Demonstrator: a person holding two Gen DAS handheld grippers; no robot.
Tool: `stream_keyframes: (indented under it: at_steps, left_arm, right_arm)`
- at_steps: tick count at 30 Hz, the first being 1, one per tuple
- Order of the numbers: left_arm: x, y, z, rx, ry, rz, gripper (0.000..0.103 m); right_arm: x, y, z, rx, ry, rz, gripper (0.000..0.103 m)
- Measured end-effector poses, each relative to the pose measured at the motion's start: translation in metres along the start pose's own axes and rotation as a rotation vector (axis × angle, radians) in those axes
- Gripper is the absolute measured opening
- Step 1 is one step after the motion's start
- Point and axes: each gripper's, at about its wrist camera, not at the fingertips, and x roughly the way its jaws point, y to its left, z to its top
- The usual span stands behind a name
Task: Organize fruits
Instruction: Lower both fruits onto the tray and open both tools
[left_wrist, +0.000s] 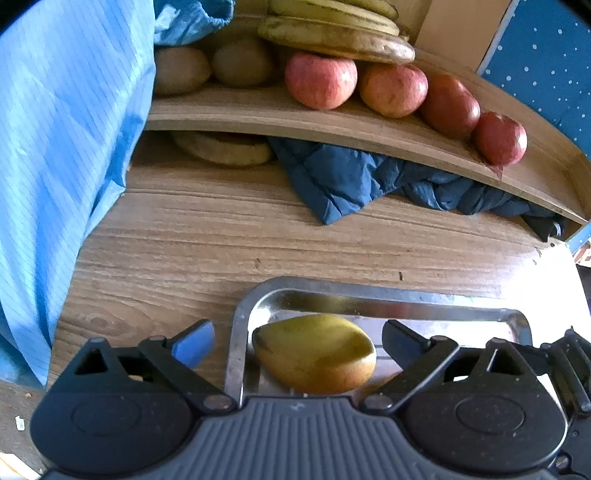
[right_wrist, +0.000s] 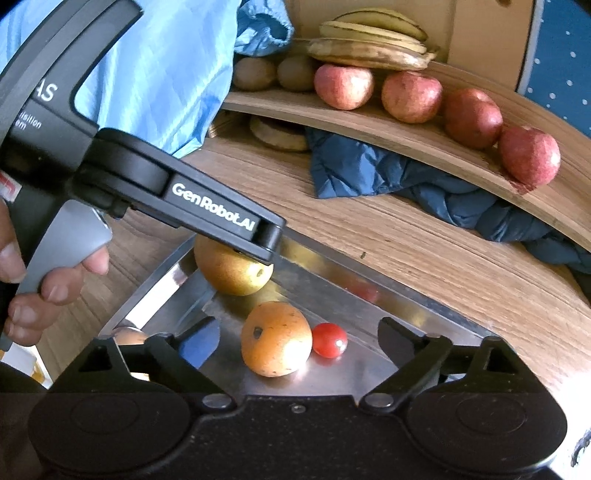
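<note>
Left gripper (left_wrist: 298, 341) spread wide around the yellow-green mango (left_wrist: 314, 353) in the steel tray (left_wrist: 236, 332) corner, not clamping; right gripper (right_wrist: 298, 341) apart over an orange (right_wrist: 275, 338) and cherry tomato (right_wrist: 329, 339). Bare bench (left_wrist: 221, 229) beyond, apples (left_wrist: 320, 80) on the shelf (left_wrist: 332, 127)

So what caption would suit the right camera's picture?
Open right gripper over steel tray holding orange and cherry tomato.

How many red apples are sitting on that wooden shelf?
4. The red apples sit in a row along the curved wooden shelf: first under the bananas, then, and the rightmost. More may hide behind.
</note>
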Motion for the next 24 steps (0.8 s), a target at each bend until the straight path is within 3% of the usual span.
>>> stream_keyframes:
  at_steps: [19, 24]
  left_arm:
    - [-0.007, -0.004, -0.001, -0.011, -0.045, 0.071, 0.102]
    - [-0.01, -0.014, -0.004, 0.033, -0.062, 0.106, 0.102]
  right_arm:
    - [-0.013, -0.026, -0.007, 0.101, -0.045, -0.064, 0.102]
    - [-0.021, -0.037, -0.011, 0.135, -0.06, -0.091, 0.102]
